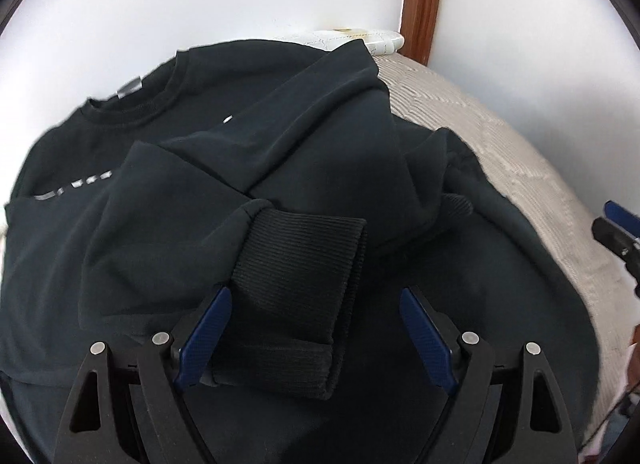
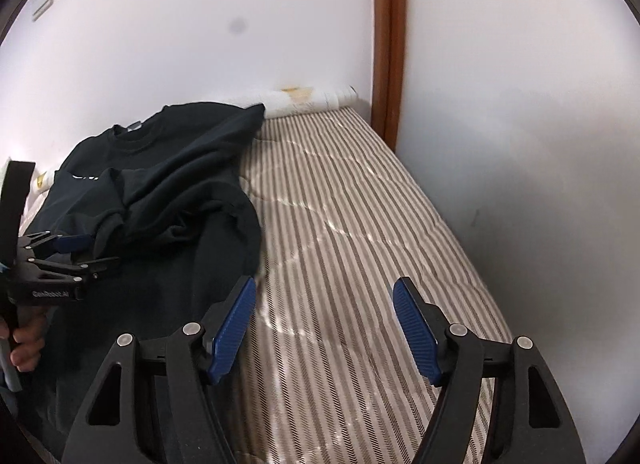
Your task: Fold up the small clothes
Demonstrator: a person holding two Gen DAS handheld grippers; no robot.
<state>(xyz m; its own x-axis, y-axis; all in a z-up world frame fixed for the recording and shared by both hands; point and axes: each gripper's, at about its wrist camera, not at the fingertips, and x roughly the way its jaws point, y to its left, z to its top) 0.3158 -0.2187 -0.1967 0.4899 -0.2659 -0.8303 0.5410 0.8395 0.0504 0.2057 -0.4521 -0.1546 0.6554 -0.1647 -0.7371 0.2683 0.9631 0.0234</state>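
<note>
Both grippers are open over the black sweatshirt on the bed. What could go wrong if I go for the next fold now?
The ribbed cuff lies between the open left gripper pads, doubled over; closing may pinch several layers. The sleeves are bunched on the sweatshirt, so a fold could trap wrinkles. The right gripper hangs over bare mattress, off the hem.

Dark sweatshirt [image 2: 160, 183] on striped mattress [image 2: 360, 223]

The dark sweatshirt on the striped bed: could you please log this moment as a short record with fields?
garment: dark sweatshirt, crumpled, neckline toward the wall
sleeve cuff: ribbed, lying between the open jaws of the left gripper, not pinched
right gripper: open, empty, over the striped mattress beside the sweatshirt
surroundings: white wall, wooden post in the corner
</note>
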